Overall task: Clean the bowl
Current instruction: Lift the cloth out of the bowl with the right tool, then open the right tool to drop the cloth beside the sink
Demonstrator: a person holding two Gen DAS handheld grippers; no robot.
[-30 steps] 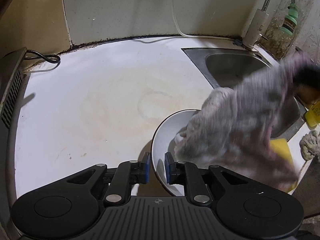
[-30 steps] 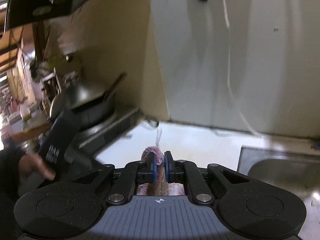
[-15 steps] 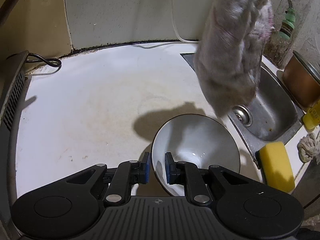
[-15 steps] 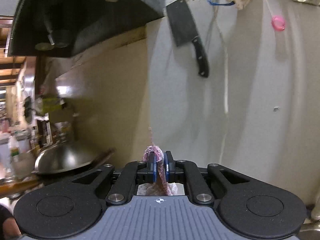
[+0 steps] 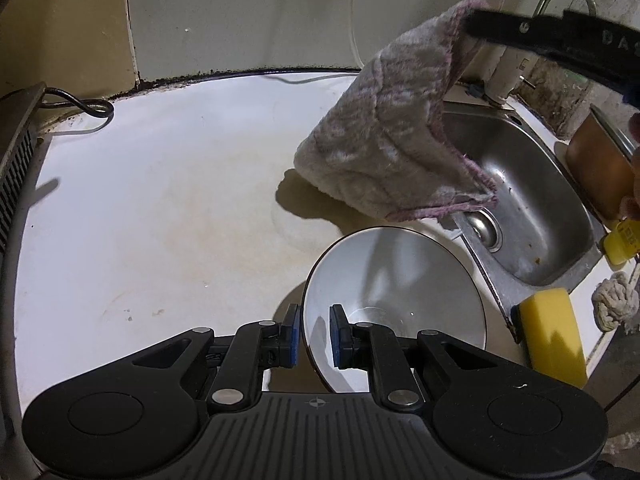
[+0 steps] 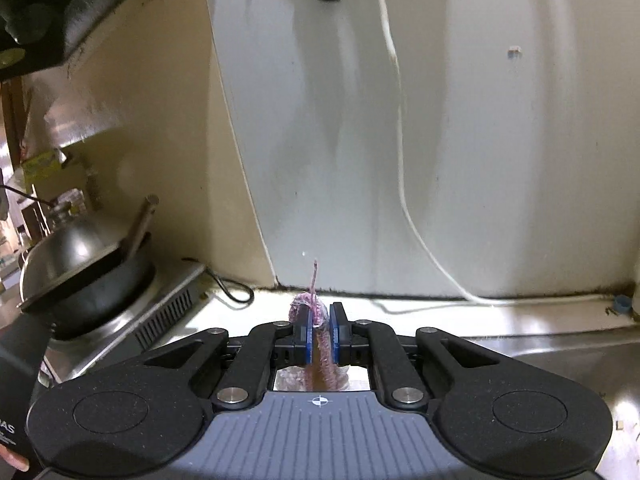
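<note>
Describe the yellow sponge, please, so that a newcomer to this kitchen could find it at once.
Start at the steel sink set into the white counter. At its near corner, beside the white bowl held on its rim by the left gripper, lies the yellow sponge. It is a smooth, bright block with a dark underside, unlike the pale crumpled rag just beyond it.

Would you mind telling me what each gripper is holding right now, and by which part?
The left gripper grips the white bowl by its near rim. The right gripper pinches the cloth at a top corner, so it hangs beside the sink.
</note>
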